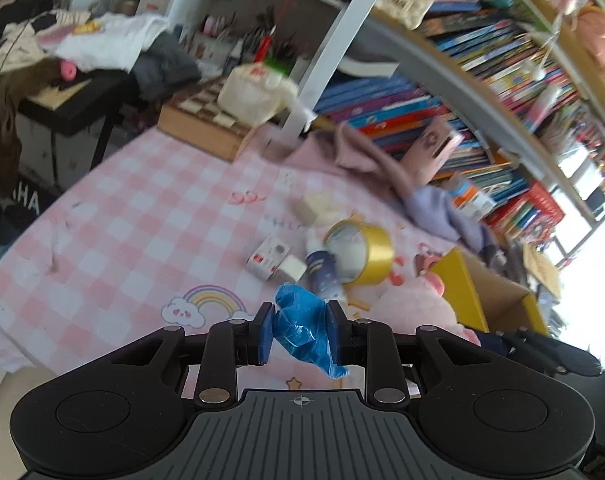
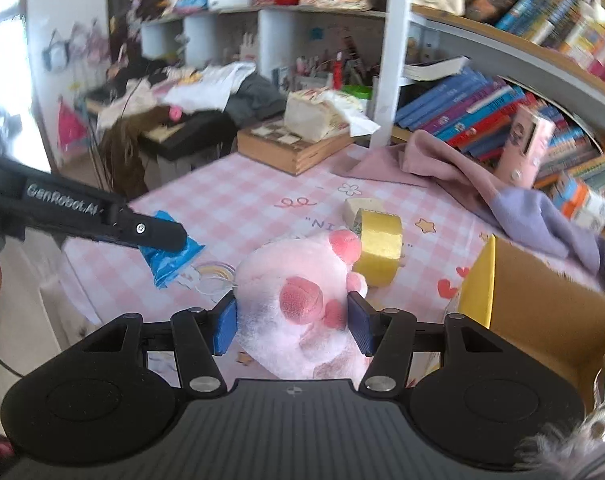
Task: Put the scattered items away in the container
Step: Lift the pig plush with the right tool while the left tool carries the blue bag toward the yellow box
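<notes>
Left wrist view shows the left gripper (image 1: pixel 301 330) clamped on a crumpled blue plastic bag (image 1: pixel 306 330) above the pink checked tablecloth (image 1: pixel 142 216), while the right gripper (image 2: pixel 293 324) squeezes a pink plush toy (image 2: pixel 302 300) beside the yellow-edged cardboard box (image 2: pixel 542 320).

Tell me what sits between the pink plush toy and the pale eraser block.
The gold tape roll stands between pink plush toy and pale eraser block, shown in right wrist view.
</notes>
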